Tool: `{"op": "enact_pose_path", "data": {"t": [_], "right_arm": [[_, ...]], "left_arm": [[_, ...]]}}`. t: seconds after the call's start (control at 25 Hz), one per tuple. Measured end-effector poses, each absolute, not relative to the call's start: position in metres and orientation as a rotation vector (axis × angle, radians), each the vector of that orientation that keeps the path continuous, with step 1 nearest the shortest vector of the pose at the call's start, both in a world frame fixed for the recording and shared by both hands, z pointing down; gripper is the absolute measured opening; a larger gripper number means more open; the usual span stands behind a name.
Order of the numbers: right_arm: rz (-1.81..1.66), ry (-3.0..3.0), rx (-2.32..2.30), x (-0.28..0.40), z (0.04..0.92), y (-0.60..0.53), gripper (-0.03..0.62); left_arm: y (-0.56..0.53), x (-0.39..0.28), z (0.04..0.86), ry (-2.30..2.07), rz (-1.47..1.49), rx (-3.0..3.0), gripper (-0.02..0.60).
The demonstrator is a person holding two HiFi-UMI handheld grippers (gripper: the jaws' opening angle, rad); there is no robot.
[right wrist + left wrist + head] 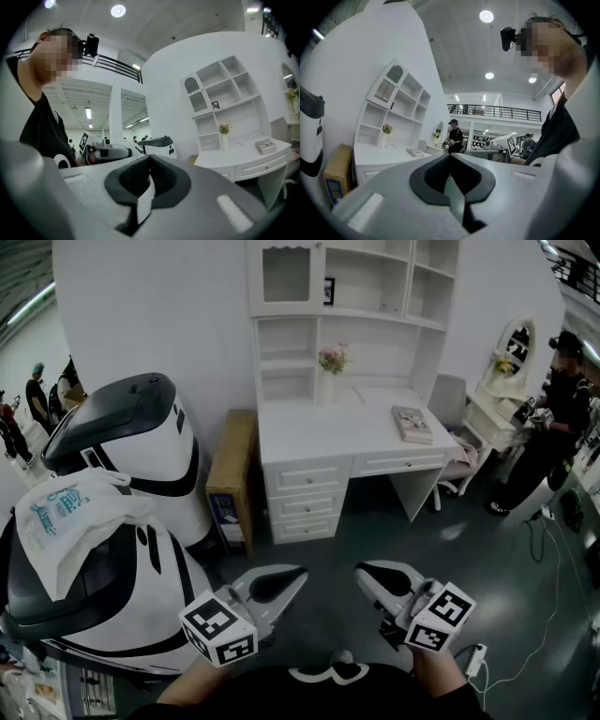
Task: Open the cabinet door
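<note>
Well across the floor [394,540] at twelve o'clock, the cabinet door [286,275] faces the left gripper [292,576] and right gripper [367,574], both closed and empty, the left nearer.

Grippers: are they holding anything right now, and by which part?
Nothing is held. The left gripper and the right gripper both have their jaws shut together, empty, well away from the cabinet door.
</note>
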State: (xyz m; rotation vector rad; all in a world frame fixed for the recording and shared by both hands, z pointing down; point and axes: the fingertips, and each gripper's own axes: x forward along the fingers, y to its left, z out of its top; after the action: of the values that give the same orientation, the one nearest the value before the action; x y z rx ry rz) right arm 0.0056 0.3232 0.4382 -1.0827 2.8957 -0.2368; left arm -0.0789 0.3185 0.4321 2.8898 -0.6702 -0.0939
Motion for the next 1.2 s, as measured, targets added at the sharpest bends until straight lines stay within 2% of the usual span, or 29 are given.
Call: {"op": "enact_pose_path", "data": {"t": [0.72,1.2], "right_arm": [[-0.187,2.871,-1.127,0.018,0.426,0.316,0.003],[-0.169,2.834,-1.113,0.050,0.426,0.236,0.003]], "left_arm": [[0.310,-0.074,0.419,-0.657,-0.101,2.932,0.006],[0.232,-0.045,0.415,-0.665,-0.085,2.966,0.006]]}}
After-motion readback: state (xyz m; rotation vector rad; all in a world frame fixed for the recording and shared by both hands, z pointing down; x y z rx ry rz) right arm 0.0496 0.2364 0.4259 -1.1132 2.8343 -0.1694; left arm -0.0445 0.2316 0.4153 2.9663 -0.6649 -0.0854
